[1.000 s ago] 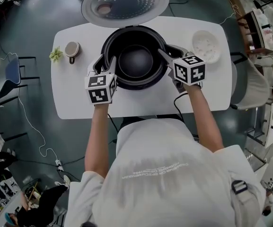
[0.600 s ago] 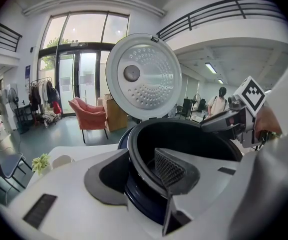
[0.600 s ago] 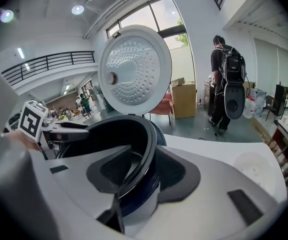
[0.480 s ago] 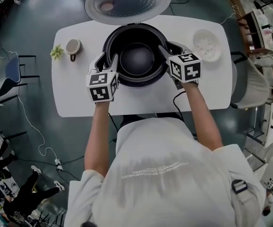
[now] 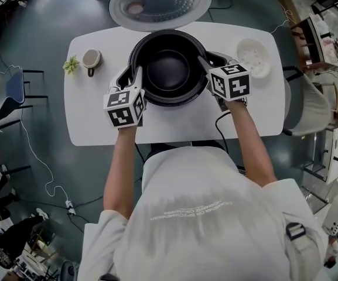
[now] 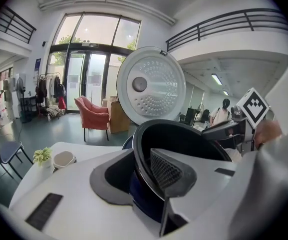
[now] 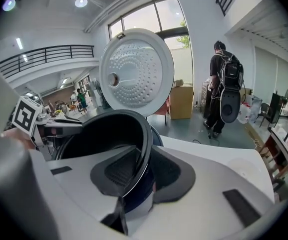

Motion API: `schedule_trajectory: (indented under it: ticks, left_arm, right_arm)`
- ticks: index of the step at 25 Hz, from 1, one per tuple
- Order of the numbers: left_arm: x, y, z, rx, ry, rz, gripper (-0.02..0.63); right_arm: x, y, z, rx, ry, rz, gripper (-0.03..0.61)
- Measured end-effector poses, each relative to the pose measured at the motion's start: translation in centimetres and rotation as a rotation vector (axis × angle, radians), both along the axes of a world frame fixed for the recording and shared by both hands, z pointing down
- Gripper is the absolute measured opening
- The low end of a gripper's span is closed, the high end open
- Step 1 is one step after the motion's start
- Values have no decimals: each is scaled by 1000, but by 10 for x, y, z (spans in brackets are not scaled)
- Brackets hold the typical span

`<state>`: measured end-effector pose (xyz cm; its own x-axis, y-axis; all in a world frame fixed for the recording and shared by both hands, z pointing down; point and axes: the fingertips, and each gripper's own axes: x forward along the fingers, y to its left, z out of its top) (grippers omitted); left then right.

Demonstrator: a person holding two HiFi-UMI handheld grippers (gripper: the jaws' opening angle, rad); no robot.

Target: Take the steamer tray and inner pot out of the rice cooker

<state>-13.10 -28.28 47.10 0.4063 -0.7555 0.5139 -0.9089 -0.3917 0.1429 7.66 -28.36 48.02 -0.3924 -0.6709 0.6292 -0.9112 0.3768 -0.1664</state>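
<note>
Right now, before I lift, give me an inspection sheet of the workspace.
Surface: white table.
Job's things: inner pot sits in the rice cooker, lid open; steamer tray already out, on the table's right.
Clutter: cup and small plant at the left.
Grippers: left gripper and right gripper have just been closing; each clamps the pot's rim, on opposite sides.
Cables: cord over the near edge; floor cable.
Surroundings: chair at the left; person with a backpack beyond.
</note>
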Motion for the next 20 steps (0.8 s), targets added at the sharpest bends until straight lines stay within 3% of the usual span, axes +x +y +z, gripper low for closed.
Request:
schedule_trajectory:
  ticks: [12, 20]
  left_arm:
    - [-1, -2, -43, 50, 109, 16, 109]
    - [6, 0, -78, 120, 157, 70, 95]
  right_arm:
    - [4, 4, -55, 124, -114, 87, 98]
    - [14, 14, -89, 209, -123, 146, 87]
